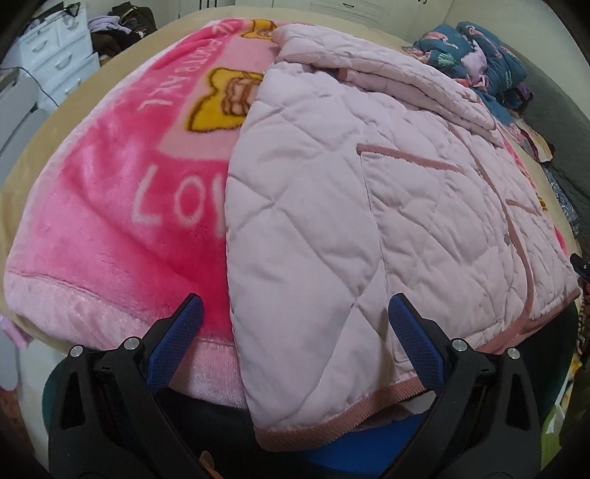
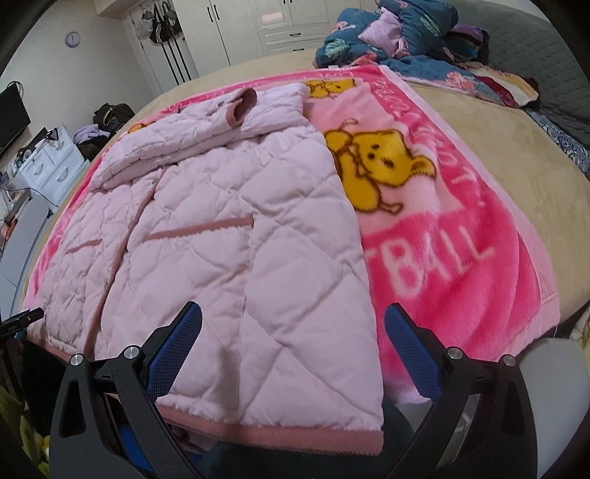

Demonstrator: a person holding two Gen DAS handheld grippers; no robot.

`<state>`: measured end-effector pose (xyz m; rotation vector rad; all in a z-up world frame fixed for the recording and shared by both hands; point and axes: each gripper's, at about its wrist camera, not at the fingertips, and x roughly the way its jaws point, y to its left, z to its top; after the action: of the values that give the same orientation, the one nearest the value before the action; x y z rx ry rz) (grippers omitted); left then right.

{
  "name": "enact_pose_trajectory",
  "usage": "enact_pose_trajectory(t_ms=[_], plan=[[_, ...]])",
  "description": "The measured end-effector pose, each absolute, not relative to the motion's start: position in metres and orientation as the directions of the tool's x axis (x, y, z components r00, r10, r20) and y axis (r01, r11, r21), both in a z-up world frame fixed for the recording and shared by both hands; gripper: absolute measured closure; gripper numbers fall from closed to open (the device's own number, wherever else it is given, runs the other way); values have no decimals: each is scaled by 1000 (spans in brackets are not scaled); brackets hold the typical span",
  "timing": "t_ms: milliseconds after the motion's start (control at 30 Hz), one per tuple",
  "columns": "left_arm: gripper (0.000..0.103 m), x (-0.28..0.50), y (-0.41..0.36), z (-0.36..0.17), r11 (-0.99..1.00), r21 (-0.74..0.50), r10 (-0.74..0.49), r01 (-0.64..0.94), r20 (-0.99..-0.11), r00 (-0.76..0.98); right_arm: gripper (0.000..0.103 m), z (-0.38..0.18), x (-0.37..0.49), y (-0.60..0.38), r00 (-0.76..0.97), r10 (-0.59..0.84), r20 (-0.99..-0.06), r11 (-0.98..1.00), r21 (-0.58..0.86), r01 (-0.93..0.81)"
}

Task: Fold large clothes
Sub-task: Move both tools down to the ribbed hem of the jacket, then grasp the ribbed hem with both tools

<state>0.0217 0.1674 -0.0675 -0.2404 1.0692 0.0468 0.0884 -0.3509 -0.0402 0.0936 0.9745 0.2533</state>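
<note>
A pale pink quilted jacket (image 1: pixel 332 206) lies on a bright pink blanket (image 1: pixel 121 206) on the bed, sleeves folded across its top. Its ribbed darker pink hem hangs over the near edge. My left gripper (image 1: pixel 295 317) is open and straddles the jacket's left bottom corner without holding it. In the right wrist view the jacket (image 2: pixel 221 239) fills the left half. My right gripper (image 2: pixel 293 324) is open and straddles its right bottom corner, near the blanket (image 2: pixel 461 258).
A heap of dark blue patterned bedding (image 2: pixel 398 40) lies at the far side of the beige bed (image 2: pixel 497 154). White drawers (image 1: pixel 62 55) and clothes stand to the left. White wardrobes (image 2: pixel 287 22) line the far wall.
</note>
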Motion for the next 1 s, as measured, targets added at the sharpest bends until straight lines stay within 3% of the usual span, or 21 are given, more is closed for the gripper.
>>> enact_pose_trajectory(t_ms=[100,200,300,633,667,800,867,1000], plan=[[9,20,161,-70,973,-181,-92,-144,-874,477,4,-44,85,-353,515,252,-819,967,192,-168],[11,19,151,-72,957,-265,-177,-119,-858,483,4,-46,82,-355,502,255,-827,966,198,-165],[11,21,137,-76,973,-209,-141,-98,-874,465,4,-50,81,-358,473,267,-840,963,213,-166],[11,18,139,-79,967,-232,-160,-107,-878,451,6,-68,79,-359,345,332,-878,941,281,-189],[11,18,139,-79,966,-235,-163,-108,-877,453,17,-69,78,-357,332,346,-878,935,292,-201],[11,17,141,-78,964,-242,-168,-113,-879,447,31,-64,73,-359,338,349,-874,933,289,-215],[11,14,143,-78,962,-248,-172,-118,-879,445,58,-59,71,-363,357,357,-863,930,295,-218],[11,11,145,-77,958,-259,-179,-126,-879,443,77,-39,64,-363,410,425,-807,902,337,-272]])
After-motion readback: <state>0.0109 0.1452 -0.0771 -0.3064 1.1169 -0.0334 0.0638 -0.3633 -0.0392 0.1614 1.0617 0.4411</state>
